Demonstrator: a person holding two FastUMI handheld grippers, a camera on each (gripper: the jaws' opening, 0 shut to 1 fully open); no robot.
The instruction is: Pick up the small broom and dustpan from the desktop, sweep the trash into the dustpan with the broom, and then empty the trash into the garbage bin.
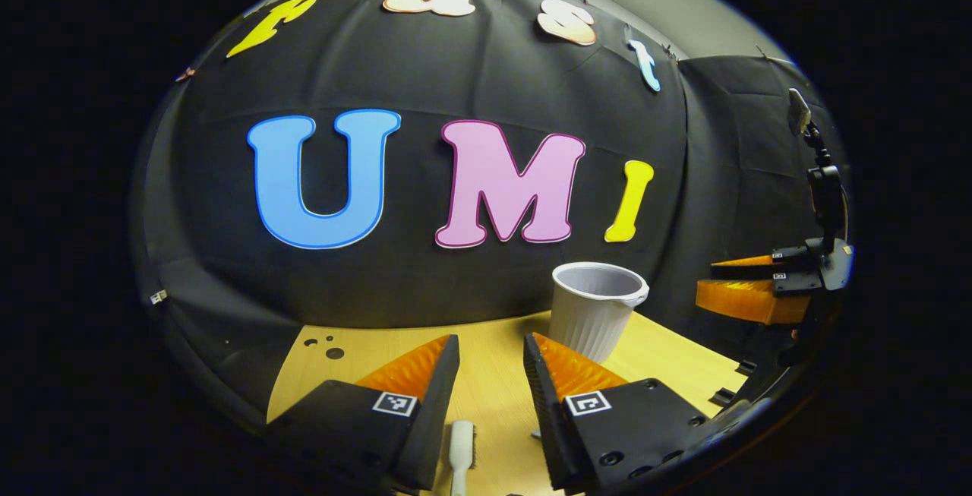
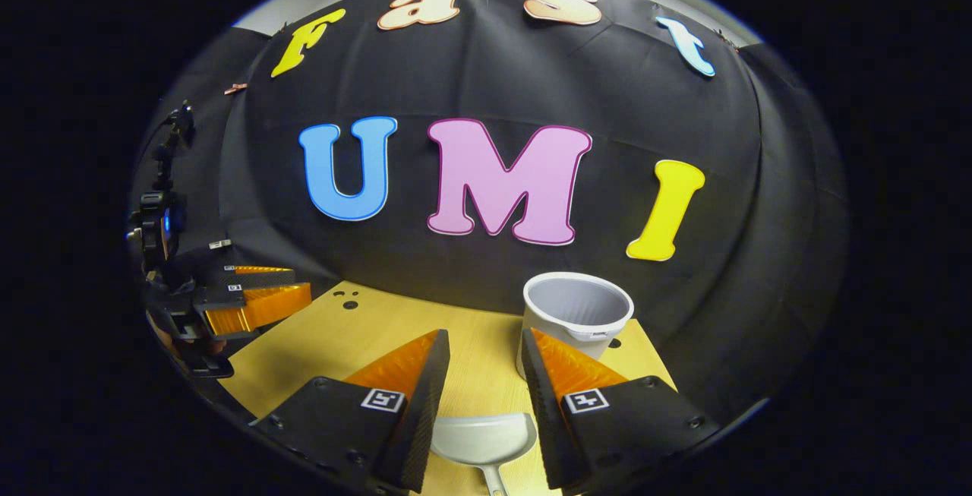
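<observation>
In the left gripper view, my left gripper (image 1: 491,340) is open above the wooden desktop (image 1: 364,355). The small white broom (image 1: 461,450) lies on the desk low down between its fingers, which are not touching it. In the right gripper view, my right gripper (image 2: 484,335) is also open. The grey dustpan (image 2: 484,437) lies flat below the gap between its fingers, with its handle pointing toward me. The white ribbed garbage bin (image 1: 592,314) (image 2: 577,306) stands upright at the far edge of the desk, a little to the right.
The right gripper (image 1: 752,283) shows at the right edge of the left gripper view. The left gripper (image 2: 258,295) shows at the far left of the right gripper view. Small dark holes (image 2: 345,298) mark the desktop's far left corner. Black cloth closes off the back.
</observation>
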